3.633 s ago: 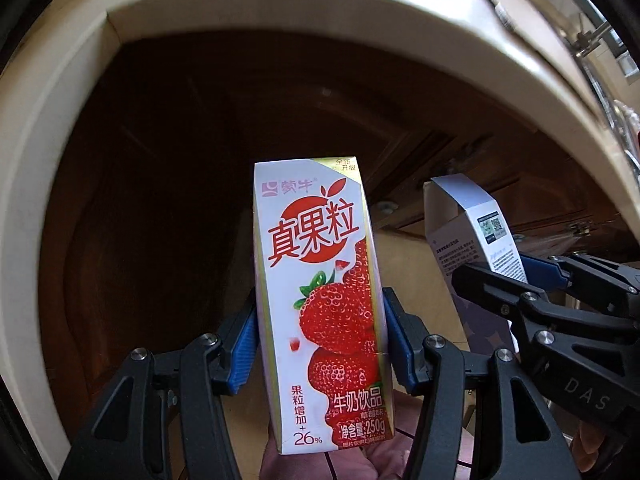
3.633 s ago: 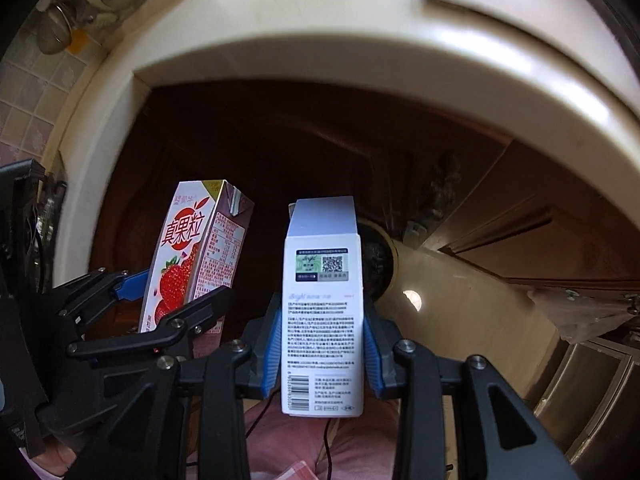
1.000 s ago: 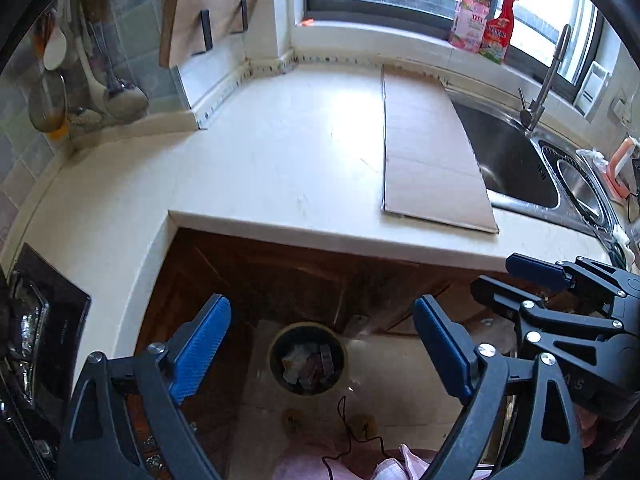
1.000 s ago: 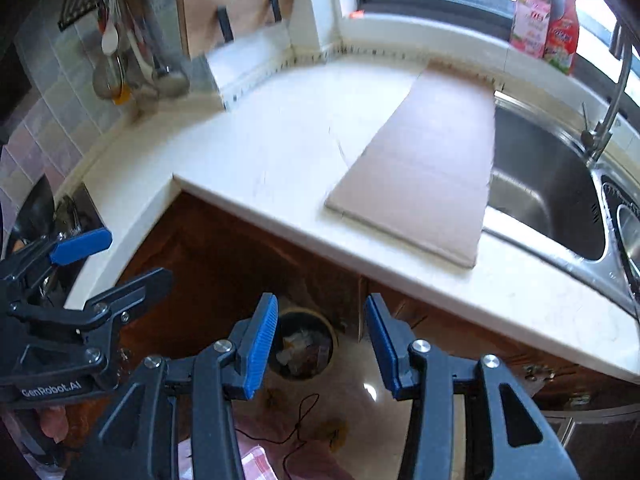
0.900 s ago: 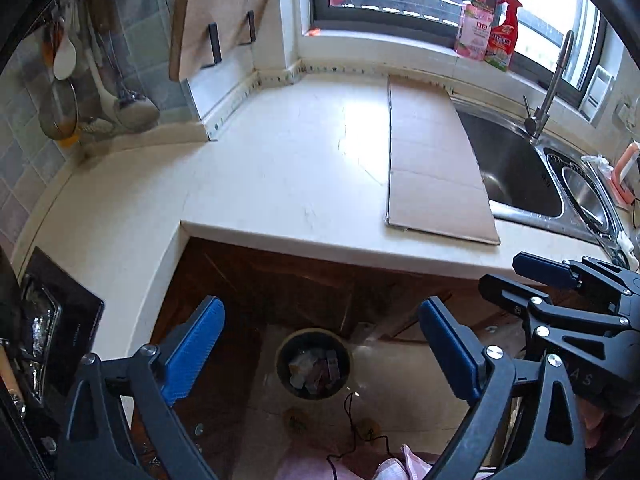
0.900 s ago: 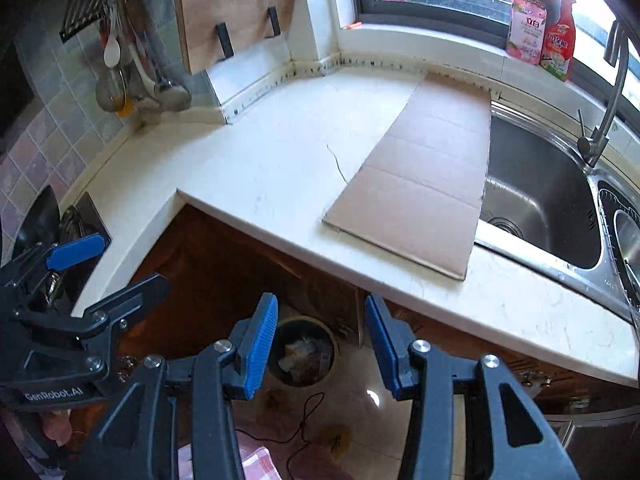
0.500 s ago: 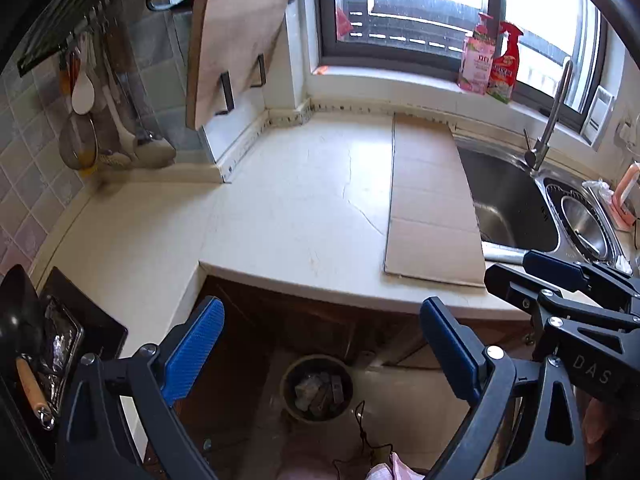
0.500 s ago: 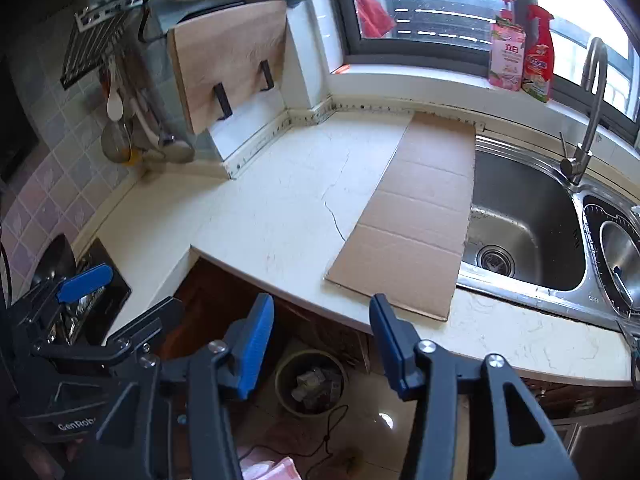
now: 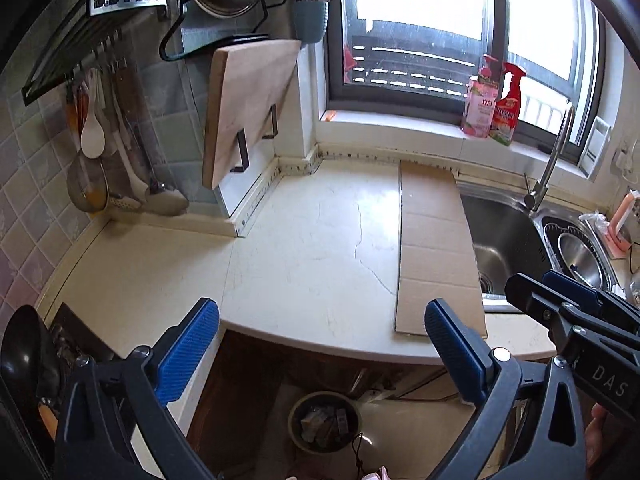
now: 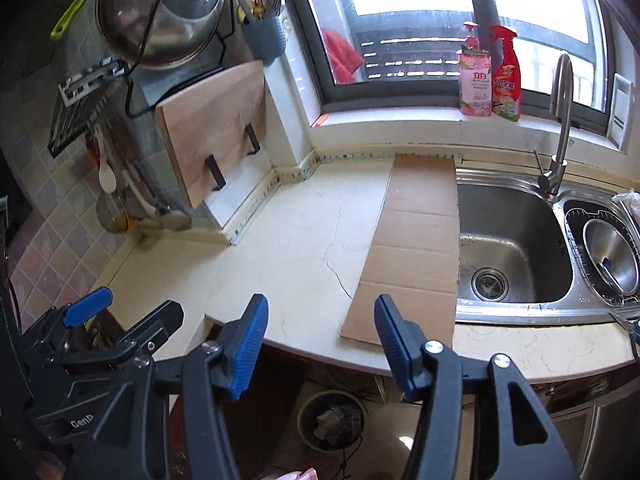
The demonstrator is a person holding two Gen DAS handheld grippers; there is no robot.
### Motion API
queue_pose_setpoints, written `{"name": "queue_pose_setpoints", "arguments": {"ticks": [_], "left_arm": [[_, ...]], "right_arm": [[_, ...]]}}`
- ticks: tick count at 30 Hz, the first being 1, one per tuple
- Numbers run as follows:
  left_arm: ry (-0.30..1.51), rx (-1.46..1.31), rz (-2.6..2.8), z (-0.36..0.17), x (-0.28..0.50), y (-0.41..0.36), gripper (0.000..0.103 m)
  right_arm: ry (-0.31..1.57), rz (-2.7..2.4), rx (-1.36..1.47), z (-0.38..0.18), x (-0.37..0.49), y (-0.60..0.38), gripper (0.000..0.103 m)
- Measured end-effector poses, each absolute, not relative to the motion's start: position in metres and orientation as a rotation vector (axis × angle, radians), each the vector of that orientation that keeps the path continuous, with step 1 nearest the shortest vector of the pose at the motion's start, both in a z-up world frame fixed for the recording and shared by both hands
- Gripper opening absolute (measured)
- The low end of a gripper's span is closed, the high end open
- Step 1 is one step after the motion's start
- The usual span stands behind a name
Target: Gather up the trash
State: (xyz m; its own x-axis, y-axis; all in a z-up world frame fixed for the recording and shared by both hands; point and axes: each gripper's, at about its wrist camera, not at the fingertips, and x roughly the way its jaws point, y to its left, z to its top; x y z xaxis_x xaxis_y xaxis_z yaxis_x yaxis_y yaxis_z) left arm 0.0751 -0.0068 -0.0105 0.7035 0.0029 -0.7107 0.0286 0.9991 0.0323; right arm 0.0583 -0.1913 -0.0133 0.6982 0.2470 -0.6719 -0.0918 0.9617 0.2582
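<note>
Trash [image 9: 323, 424] lies in the bin [image 9: 298, 436] on the floor at 6 o'clock under the table [image 9: 304, 264], which shows only cardboard [image 9: 436, 248], so collecting looks nearly done, while left tool [image 9: 320, 354] and right tool [image 10: 320, 344] are opening, empty.

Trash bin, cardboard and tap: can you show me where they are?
Trash bin [image 10: 331, 420]: right wrist view, on the trash inside it.
Cardboard [image 10: 416, 240]: right wrist view, on the middle of the flat sheet.
Tap [image 10: 560, 120]: right wrist view, on its upright metal pipe.
</note>
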Motion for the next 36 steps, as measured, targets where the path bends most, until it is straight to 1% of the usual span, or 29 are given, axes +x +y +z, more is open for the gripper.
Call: {"name": "queue_pose_setpoints", "arguments": {"ticks": [4,6,8,19,36], "left_arm": [[0.770,0.041,-0.011,0.000,0.084,0.000,0.102],[0.766,0.032,-0.008,0.003,0.089,0.006,0.102],[0.768,0.027,-0.003,0.004,0.093,0.008,0.102],[0.773,0.034,0.017,0.007,0.105,0.022,0.102],[0.780,0.037,0.021,0.006,0.109,0.023,0.102]], "right_arm": [[0.733,0.154,0.205,0.000,0.058,-0.183,0.058],[0.718,0.147,0.200,0.004,0.058,-0.178,0.063],[0.706,0.139,0.193,0.007,0.058,-0.173,0.064],[0.715,0.110,0.189,0.010,0.069,-0.158,0.064],[0.725,0.080,0.188,0.009,0.074,-0.152,0.064]]}}
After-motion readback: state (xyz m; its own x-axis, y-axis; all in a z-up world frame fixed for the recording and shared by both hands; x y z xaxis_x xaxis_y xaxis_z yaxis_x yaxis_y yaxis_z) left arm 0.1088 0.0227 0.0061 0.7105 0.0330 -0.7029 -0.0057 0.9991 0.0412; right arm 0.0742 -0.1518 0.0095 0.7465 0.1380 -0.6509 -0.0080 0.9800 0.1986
